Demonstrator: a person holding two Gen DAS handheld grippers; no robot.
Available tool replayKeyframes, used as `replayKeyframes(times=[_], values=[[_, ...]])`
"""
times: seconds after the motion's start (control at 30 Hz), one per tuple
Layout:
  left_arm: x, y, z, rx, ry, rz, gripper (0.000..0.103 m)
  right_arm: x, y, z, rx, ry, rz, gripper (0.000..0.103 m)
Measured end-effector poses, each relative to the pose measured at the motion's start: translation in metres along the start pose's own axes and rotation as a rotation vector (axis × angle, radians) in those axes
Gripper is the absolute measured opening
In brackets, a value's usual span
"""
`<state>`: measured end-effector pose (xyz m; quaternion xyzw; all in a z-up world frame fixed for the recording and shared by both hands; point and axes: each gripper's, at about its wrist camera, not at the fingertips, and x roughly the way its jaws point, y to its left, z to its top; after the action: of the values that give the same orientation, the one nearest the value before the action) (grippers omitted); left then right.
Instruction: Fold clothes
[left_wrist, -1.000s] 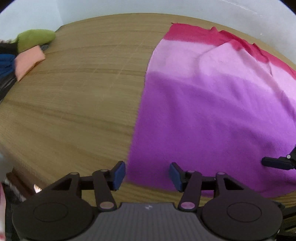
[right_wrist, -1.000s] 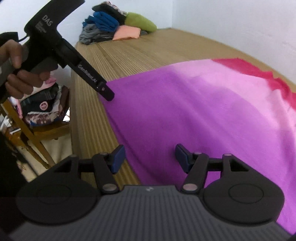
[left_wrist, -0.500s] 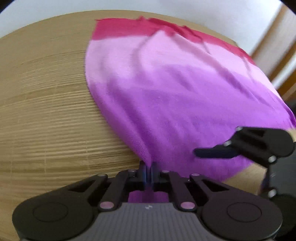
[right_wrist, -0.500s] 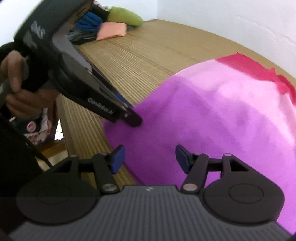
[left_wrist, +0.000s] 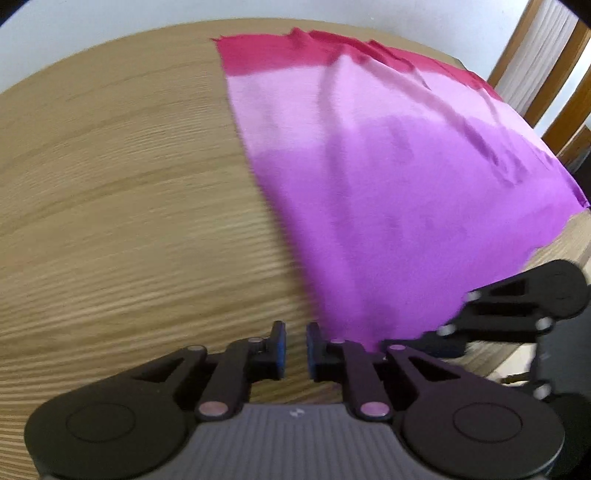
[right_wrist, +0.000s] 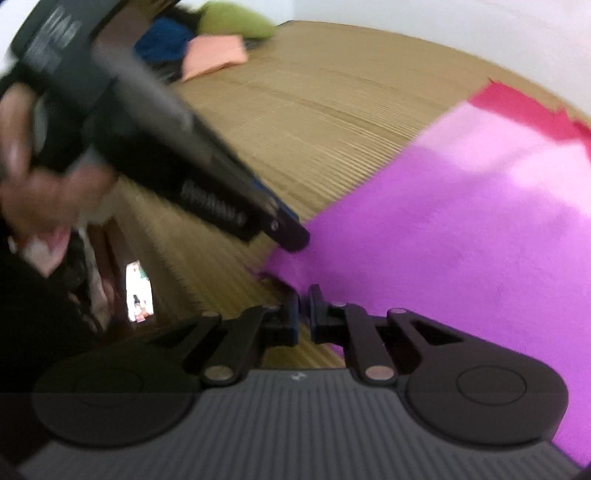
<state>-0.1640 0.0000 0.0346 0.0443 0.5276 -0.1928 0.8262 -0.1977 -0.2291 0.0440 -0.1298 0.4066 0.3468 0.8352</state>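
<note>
1. Garment (left_wrist: 388, 192): one large cloth, purple over most of its area, shading to pale pink and ending in a red band at the far edge. It lies spread on the table (left_wrist: 129, 184), with shallow creases toward the far right. Its near corner sits at the table's front edge, between your two tools.

2. Your left hand-held gripper (left_wrist: 294, 345): the blue-padded fingers stand a narrow gap apart with bare wood showing between them. It pinches nothing. The cloth's near edge lies just to the right of its right finger. In the right wrist view this tool (right_wrist: 291, 236) reaches in from the upper left, its tip at the cloth's left edge; blur hides whether it touches.

3. Your right hand-held gripper (right_wrist: 303, 299): the fingers are nearly pressed together at the cloth's near corner, where a small fold of the edge is turned up. Whether fabric sits between the pads cannot be told from this blurred view. In the left wrist view it (left_wrist: 436, 341) enters from the lower right at the cloth's near edge.

4. Your left hand (right_wrist: 44, 184): wrapped round the left tool's handle, blurred.

5. Pile of clothes (right_wrist: 207, 48): blue, green and peach pieces at the table's far left corner, well apart from the purple cloth.
</note>
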Motion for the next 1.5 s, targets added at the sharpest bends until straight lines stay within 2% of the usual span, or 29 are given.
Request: replayKeyframes(times=[0.03,0.07,0.1,0.13,0.17,0.27,0.3,0.5,0.67,0.73,0.8,0.87,0.9,0.93,0.97,1.0,1.07,1.13,1.17,1.2,1.23,1.27,1.37,1.4,1.5], values=[[-0.003,0.008,0.005,-0.007,-0.011,0.004,0.027,-0.005,-0.001,0.002,0.003,-0.010,-0.016,0.012],[-0.005,0.015,0.010,-0.014,-0.022,0.007,0.030,-0.011,-0.002,0.005,0.005,-0.019,-0.032,0.020],[-0.006,0.022,0.019,-0.027,-0.046,0.007,0.031,-0.018,-0.009,0.011,0.016,-0.047,-0.044,0.035],[-0.007,0.026,0.026,-0.040,-0.065,0.005,0.032,-0.026,-0.017,0.018,0.029,-0.079,-0.056,0.040],[-0.006,0.029,0.037,-0.055,-0.082,0.002,0.032,-0.037,-0.030,0.020,0.046,-0.115,-0.073,0.050],[0.002,0.033,0.072,-0.089,-0.133,0.003,0.034,-0.052,-0.090,0.048,0.140,-0.194,-0.131,0.061],[0.004,0.033,0.081,-0.094,-0.142,0.005,0.035,-0.046,-0.108,0.061,0.168,-0.204,-0.149,0.065],[0.036,0.023,0.125,-0.080,-0.122,0.024,0.038,0.013,-0.214,0.149,0.334,-0.238,-0.256,0.065],[0.054,0.036,0.135,-0.052,-0.105,0.000,0.040,0.116,-0.285,0.239,0.409,-0.144,-0.333,0.065],[0.060,0.043,0.138,-0.036,-0.107,-0.013,0.040,0.154,-0.302,0.265,0.399,-0.110,-0.436,0.064],[0.066,0.053,0.144,-0.034,-0.111,-0.039,0.040,0.180,-0.313,0.276,0.385,-0.087,-0.542,0.064],[0.069,0.064,0.147,-0.046,-0.110,-0.070,0.040,0.197,-0.329,0.279,0.390,-0.056,-0.604,0.064],[0.071,0.069,0.149,-0.053,-0.108,-0.085,0.040,0.206,-0.337,0.280,0.394,-0.039,-0.633,0.068],[0.073,0.074,0.151,-0.060,-0.106,-0.099,0.040,0.210,-0.344,0.281,0.403,-0.051,-0.642,0.072],[0.074,0.078,0.153,-0.060,-0.110,-0.107,0.040,0.212,-0.351,0.281,0.415,-0.068,-0.648,0.084],[0.076,0.081,0.155,-0.064,-0.113,-0.118,0.040,0.213,-0.359,0.278,0.464,-0.075,-0.622,0.091],[0.080,0.088,0.160,-0.072,-0.119,-0.139,0.040,0.212,-0.378,0.272,0.577,-0.084,-0.558,0.091],[0.085,0.094,0.164,-0.080,-0.125,-0.160,0.040,0.210,-0.377,0.273,0.529,-0.087,-0.535,0.075],[0.087,0.098,0.167,-0.084,-0.128,-0.170,0.040,0.210,-0.378,0.277,0.507,-0.091,-0.509,0.056],[0.088,0.101,0.167,-0.083,-0.132,-0.181,0.040,0.210,-0.374,0.281,0.485,-0.087,-0.494,0.025],[0.089,0.104,0.167,-0.081,-0.135,-0.191,0.040,0.211,-0.370,0.286,0.462,-0.075,-0.488,0.011],[0.089,0.106,0.166,-0.077,-0.137,-0.197,0.040,0.213,-0.367,0.289,0.450,-0.063,-0.500,0.008],[0.088,0.110,0.164,-0.078,-0.142,-0.209,0.040,0.213,-0.366,0.289,0.475,-0.071,-0.499,0.007],[0.088,0.113,0.162,-0.086,-0.144,-0.213,0.040,0.210,-0.372,0.289,0.524,-0.090,-0.468,0.006],[0.086,0.122,0.161,-0.121,-0.146,-0.219,0.040,0.215,-0.382,0.294,0.666,-0.154,-0.294,0.006]])
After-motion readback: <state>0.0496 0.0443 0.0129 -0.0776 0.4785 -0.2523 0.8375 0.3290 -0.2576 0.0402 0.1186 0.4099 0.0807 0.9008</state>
